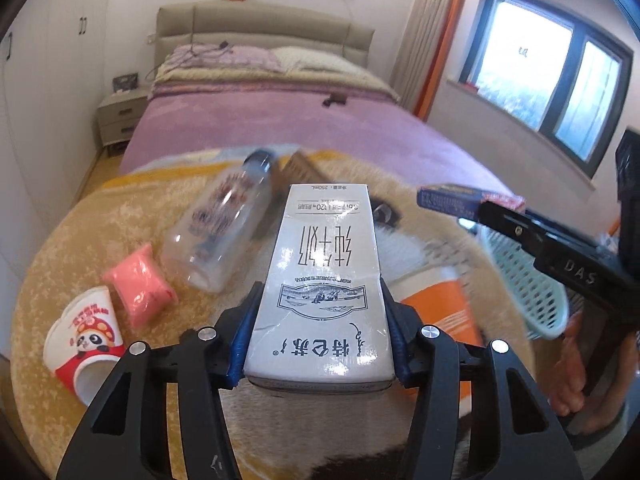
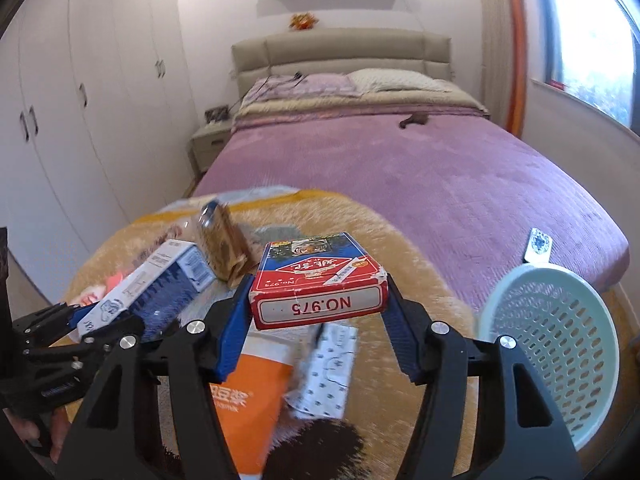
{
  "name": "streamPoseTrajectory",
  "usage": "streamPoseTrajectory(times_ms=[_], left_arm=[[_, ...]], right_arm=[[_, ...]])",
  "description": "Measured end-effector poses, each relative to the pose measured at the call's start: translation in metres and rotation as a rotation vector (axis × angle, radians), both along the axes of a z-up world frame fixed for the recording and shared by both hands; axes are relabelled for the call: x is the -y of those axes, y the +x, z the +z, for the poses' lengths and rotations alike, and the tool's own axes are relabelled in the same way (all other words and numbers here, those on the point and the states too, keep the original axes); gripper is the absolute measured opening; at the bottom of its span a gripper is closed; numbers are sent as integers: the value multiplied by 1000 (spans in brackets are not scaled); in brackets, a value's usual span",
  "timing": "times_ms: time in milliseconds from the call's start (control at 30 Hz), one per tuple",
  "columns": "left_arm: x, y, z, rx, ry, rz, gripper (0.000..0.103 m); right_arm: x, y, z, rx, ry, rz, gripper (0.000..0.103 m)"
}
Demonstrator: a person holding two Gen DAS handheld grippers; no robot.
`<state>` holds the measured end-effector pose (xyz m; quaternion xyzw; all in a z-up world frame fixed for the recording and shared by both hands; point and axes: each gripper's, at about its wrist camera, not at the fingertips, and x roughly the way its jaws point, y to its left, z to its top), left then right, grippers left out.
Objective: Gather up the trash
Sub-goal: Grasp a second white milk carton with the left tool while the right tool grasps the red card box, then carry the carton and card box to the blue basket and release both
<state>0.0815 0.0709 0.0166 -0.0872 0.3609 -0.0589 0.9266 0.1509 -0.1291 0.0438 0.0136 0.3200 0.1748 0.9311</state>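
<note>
Nearest the left wrist camera, the left tongs (image 1: 320, 340) pinch a white 250 ml milk carton (image 1: 324, 280) between their blue pads, the carton lifted clear of the tan plush blanket (image 1: 100, 220) and pointing away from the lens. Nearest the right wrist camera, the right tongs (image 2: 318, 316) pinch a red and blue playing-card box (image 2: 318, 280) marked NO.975, also held above the blanket. Below these lie an orange and white paper cup (image 2: 248, 404) and, just beside it, a white patterned packet (image 2: 326, 372), blurred. On the left of the blanket rest a red and white paper cup with a cartoon panda (image 1: 86, 332), a pink packet (image 1: 140, 284) next to it, and a clear plastic bottle (image 1: 224, 220) lying on its side. A brown paper bag (image 2: 226, 248) sits just past the bottle. To the right, a pale green perforated basket (image 2: 560, 352) stands at the blanket's edge. Beyond spreads a bed with a purple cover (image 2: 440, 184), pillows (image 2: 392, 80) and a beige padded headboard (image 2: 340, 52), white wardrobes (image 2: 80, 100) on the left and a window (image 1: 552, 80) on the right.
</note>
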Motion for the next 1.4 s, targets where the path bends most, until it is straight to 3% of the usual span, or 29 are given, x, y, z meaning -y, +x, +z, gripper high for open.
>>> streamPoseTrajectory(times_ms=[300,533,767,1033,1400], left_arm=[[52,-4,47,111,13,-91,51],[124,12,59,127,19,-222,51],[210,46,42,51,23,-379,51],[275,88,3,-72,-5,-461,51],[304,111,-34,-156,-23,-454,52]], right_arm=[[101,-17,14,31,99,-189,58],[182,-14,-8,-25,132,-349,58],[232,-5,-50,-128,168,-453,58],[262,10,-95,-248,166,-504,58],[275,12,-125,-325,200,-494,61]])
